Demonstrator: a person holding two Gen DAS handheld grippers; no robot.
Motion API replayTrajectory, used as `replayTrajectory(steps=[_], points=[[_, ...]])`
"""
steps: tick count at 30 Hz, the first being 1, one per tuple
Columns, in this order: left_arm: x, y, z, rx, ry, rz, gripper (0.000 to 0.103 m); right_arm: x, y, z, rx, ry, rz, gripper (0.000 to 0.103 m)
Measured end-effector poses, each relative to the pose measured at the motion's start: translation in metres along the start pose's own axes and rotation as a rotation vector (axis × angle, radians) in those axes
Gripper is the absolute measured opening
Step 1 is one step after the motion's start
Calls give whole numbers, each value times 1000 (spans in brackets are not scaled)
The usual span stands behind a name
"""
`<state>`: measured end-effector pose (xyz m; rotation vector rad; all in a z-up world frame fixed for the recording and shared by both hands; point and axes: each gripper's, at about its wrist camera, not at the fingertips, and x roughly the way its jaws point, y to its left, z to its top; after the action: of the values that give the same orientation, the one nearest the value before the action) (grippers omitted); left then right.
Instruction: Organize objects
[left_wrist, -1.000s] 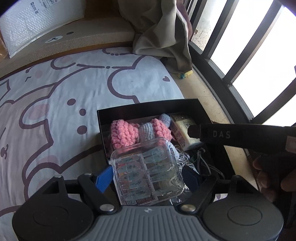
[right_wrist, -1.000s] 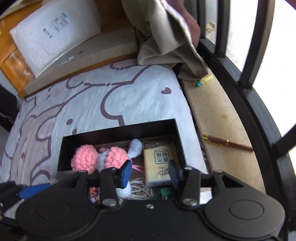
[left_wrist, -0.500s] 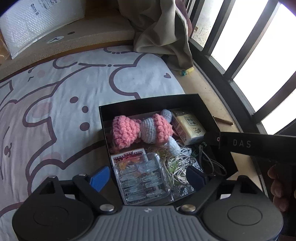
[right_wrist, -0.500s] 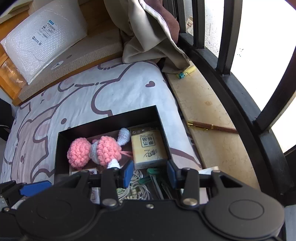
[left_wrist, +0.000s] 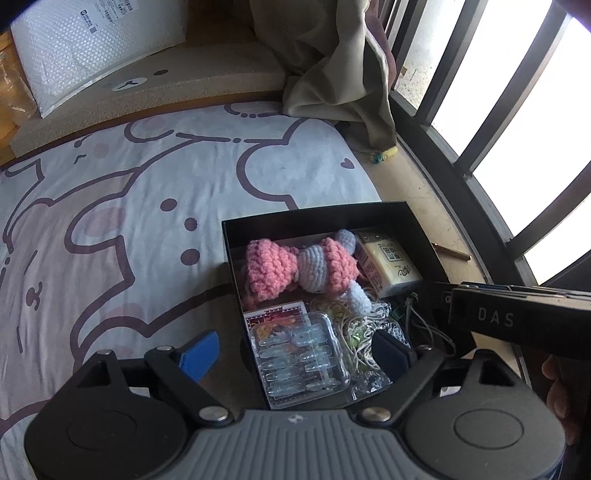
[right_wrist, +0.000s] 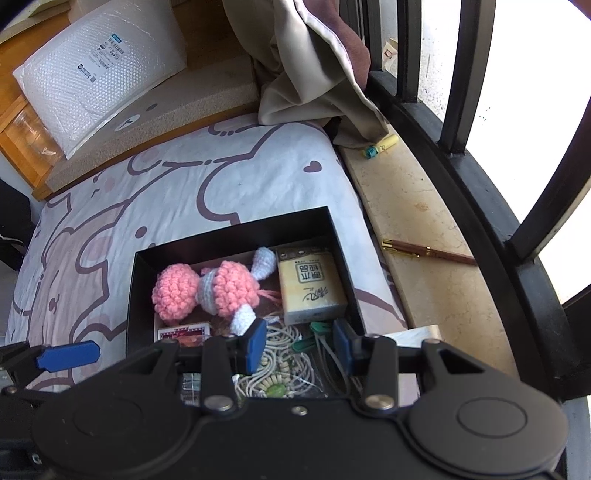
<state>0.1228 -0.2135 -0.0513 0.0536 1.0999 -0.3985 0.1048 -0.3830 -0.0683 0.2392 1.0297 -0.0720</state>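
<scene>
The clear case (left_wrist: 299, 363) lies flat in the box (left_wrist: 421, 236), between the spread left fingers (left_wrist: 295, 350), which have just been opening; right fingers (right_wrist: 299, 345), part-spread, hold nothing.

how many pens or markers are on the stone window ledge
2: a slim brown wooden pen lying beside the open black box, and a short yellow marker by the beige curtain. Others may be hidden.

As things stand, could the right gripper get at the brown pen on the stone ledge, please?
Probably yes: the right gripper is open and empty over the black box, and the brown pen lies uncovered on the stone ledge, nothing between them.
</scene>
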Motion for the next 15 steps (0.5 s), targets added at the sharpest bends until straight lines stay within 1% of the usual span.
replayTrajectory(steps=[4, 10, 15], points=[[-10, 5, 2, -17, -20, 9, 90, -11, 0, -1, 16, -19, -9, 42], [-31, 13, 5, -39, -63, 34, 90, -35, 5, -2, 9, -75, -25, 42], [-50, 15, 4, -8, -106, 78, 90, -54, 8, -7, 1, -109, -34, 43]])
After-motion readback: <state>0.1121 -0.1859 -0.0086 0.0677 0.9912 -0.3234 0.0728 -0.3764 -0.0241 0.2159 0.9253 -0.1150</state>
